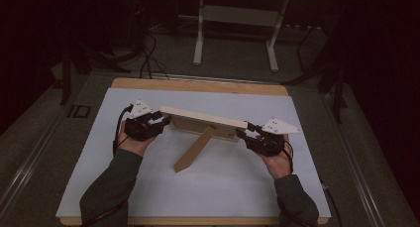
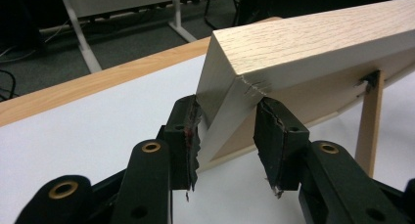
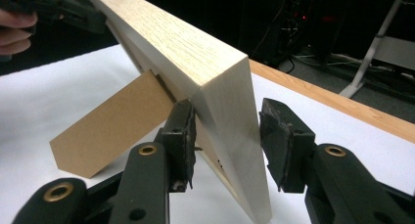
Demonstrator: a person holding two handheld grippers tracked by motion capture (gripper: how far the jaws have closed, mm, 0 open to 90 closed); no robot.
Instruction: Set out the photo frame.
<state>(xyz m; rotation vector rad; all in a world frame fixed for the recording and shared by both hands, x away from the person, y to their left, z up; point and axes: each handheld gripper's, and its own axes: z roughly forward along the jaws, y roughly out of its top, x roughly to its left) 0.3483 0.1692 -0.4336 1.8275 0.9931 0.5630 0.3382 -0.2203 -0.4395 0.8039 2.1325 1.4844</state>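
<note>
The left gripper (image 2: 227,136) had its two black jaws set on either side of one end of the wooden picture frame (image 2: 313,38). Both pads (image 2: 188,136) lay against the pale wood at that corner, so it was clamped on the frame's end. The right gripper (image 3: 227,136) straddled the other end of the frame (image 3: 230,116): its pad at nine o'clock (image 3: 182,136) touched the back edge, while the pad at three o'clock (image 3: 281,136) stood just clear of the face, so that grip was not closed on the wood.

In the high view the frame (image 1: 204,119) stood near the middle of the white sheet (image 1: 148,197), tilted, with its long top edge running from about ten o'clock to four o'clock. The left gripper (image 1: 159,122) met it at its nine o'clock end and the right gripper (image 1: 246,134) at its three o'clock end. A brown easel leg (image 1: 194,150) sloped from the back of the frame toward seven o'clock and rested on the sheet.

The sheet covered a wooden table (image 1: 198,85), whose bare edge showed at twelve o'clock. Beyond it, at twelve o'clock, stood a white metal stand (image 1: 236,19) on the dark floor.
</note>
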